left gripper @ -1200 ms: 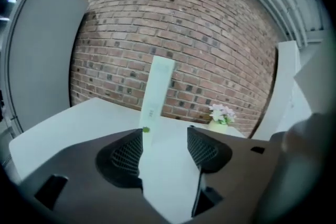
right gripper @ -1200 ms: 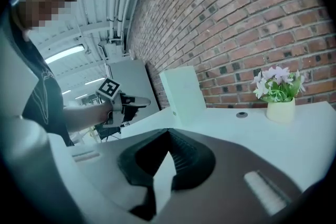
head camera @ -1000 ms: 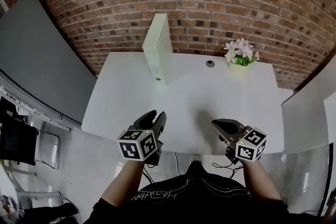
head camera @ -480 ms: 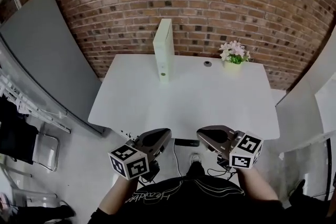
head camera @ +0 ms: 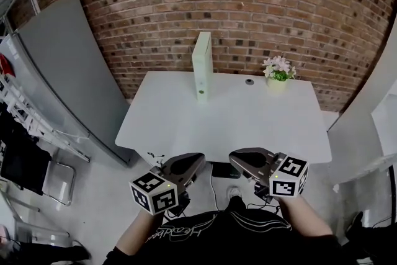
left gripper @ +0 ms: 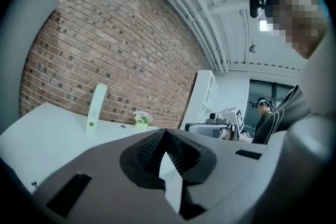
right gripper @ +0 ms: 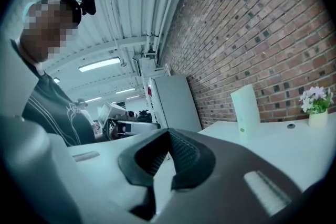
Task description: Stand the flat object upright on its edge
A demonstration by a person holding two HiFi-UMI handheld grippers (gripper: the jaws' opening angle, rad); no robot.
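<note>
Box (head camera: 201, 65) stood upright on edge at the far side of the table (head camera: 260, 127); left gripper (head camera: 196, 160) and right gripper (head camera: 234, 158) were closed, empty, well apart from it; task looked done; best move was hands clear, no jarring the table.

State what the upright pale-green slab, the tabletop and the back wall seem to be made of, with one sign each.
Slab: probably plastic or coated card, matt, uniformly pale green, crisp edges.
Tabletop: likely laminate, smooth white, faint sheen.
Wall: brick, rough, visible mortar joints.
</note>
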